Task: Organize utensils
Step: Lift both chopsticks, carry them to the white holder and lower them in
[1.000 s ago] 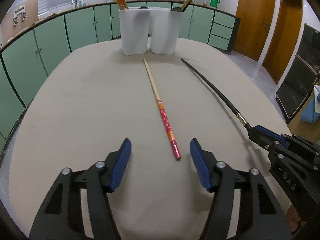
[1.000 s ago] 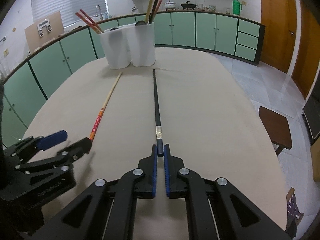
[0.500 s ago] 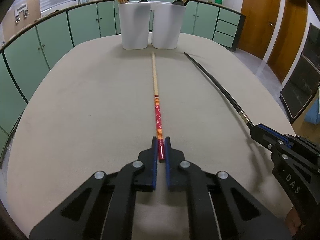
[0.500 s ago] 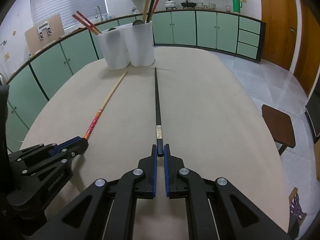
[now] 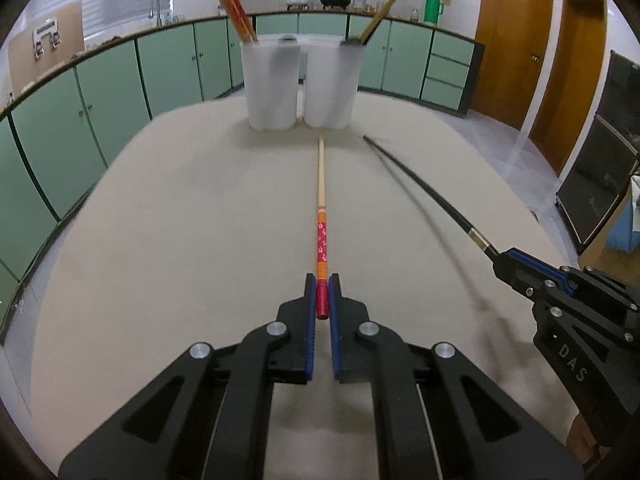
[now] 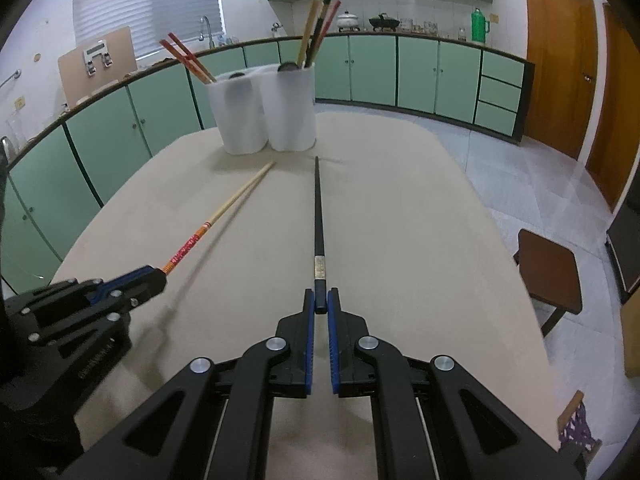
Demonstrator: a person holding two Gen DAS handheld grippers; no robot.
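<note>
My left gripper is shut on the red end of a red-and-wood chopstick, held above the beige table and pointing at two white holders. My right gripper is shut on the end of a black chopstick, which also points at the holders. The left holder has red chopsticks; the right holder has wooden and dark ones. Each gripper shows in the other's view: the right one, the left one.
Green kitchen cabinets curve around the table's far and left sides. A brown stool stands on the tiled floor to the right. Wooden doors are at the far right.
My left gripper closed on the red chopstick's end and lifted it off the table. My right gripper kept its hold on the black chopstick and raised it too.
</note>
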